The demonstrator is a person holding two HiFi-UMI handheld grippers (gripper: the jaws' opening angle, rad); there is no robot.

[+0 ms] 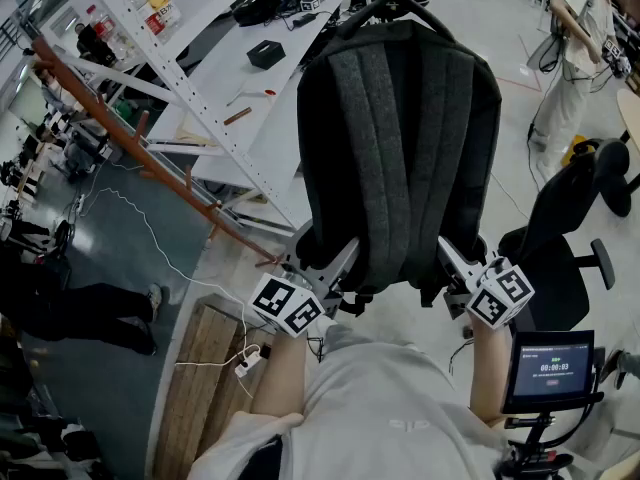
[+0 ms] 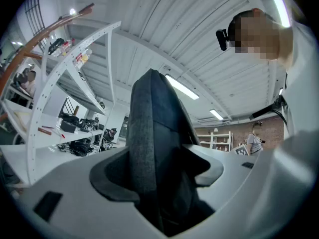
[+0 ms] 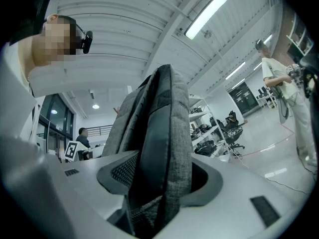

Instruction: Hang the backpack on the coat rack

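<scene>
A dark grey backpack (image 1: 400, 148) hangs upright in front of me, its padded back and shoulder straps facing me and its top handle (image 1: 392, 6) uppermost. My left gripper (image 1: 333, 266) is shut on the bag's lower left edge. My right gripper (image 1: 455, 265) is shut on its lower right edge. In the left gripper view the backpack (image 2: 154, 148) fills the gap between the jaws, and the right gripper view shows the backpack (image 3: 159, 133) clamped the same way. The brown wooden coat rack (image 1: 150, 158), a pole with pegs, slants across the left, apart from the bag.
A white perforated shelving frame (image 1: 200, 108) and a white table with a black box (image 1: 266, 53) stand behind the rack. A black office chair (image 1: 570, 258) and a screen on a stand (image 1: 548, 370) are at the right. A person (image 1: 580, 58) stands at the far right. A wooden board (image 1: 205, 368) lies below left.
</scene>
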